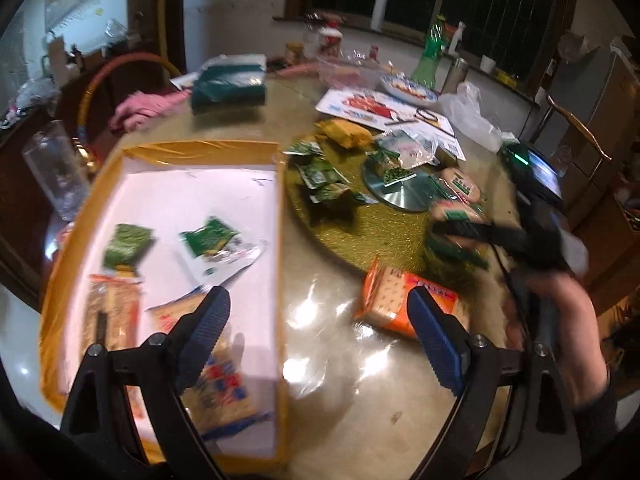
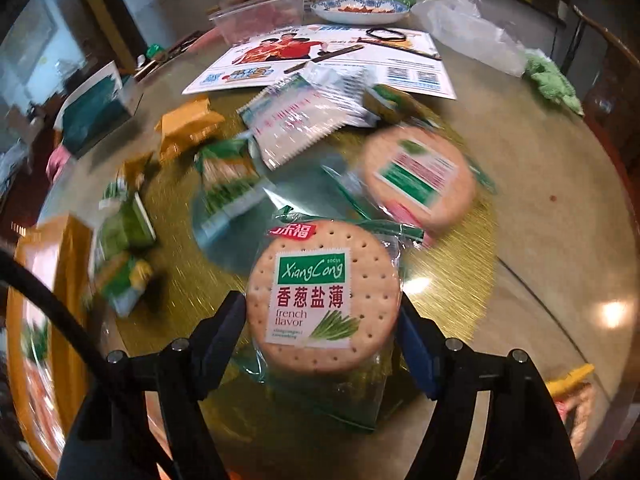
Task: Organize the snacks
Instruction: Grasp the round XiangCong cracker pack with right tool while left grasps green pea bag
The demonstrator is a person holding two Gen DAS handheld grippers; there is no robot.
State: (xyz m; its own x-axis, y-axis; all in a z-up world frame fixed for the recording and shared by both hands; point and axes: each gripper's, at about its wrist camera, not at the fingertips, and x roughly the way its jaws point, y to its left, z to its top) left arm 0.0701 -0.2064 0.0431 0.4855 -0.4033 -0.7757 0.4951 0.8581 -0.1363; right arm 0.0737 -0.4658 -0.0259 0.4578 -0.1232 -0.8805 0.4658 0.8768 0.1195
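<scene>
My right gripper (image 2: 320, 312) is shut on a round cracker packet (image 2: 320, 296) with a green and red label, one pad against each side of it. The packet hangs just above the gold turntable (image 2: 460, 280). A second round packet (image 2: 420, 176) lies further back on the turntable. My left gripper (image 1: 320, 320) stands open and holds nothing, over bare table between the yellow-edged box (image 1: 280, 240) and an orange cracker pack (image 1: 392, 296). Inside the box lie green packets (image 1: 208, 240) and several cracker packs (image 1: 114, 312). Small green packets (image 1: 324, 180) sit loose on the turntable.
A printed flyer (image 2: 320, 56), a blue-rimmed plate (image 2: 360, 10), a clear tub (image 2: 260, 16), a green bottle (image 1: 432, 52) and a white plastic bag (image 2: 472, 28) crowd the far side. A teal box (image 1: 228, 84) stands at the back left. A yellow packet (image 2: 188, 124) lies near the turntable.
</scene>
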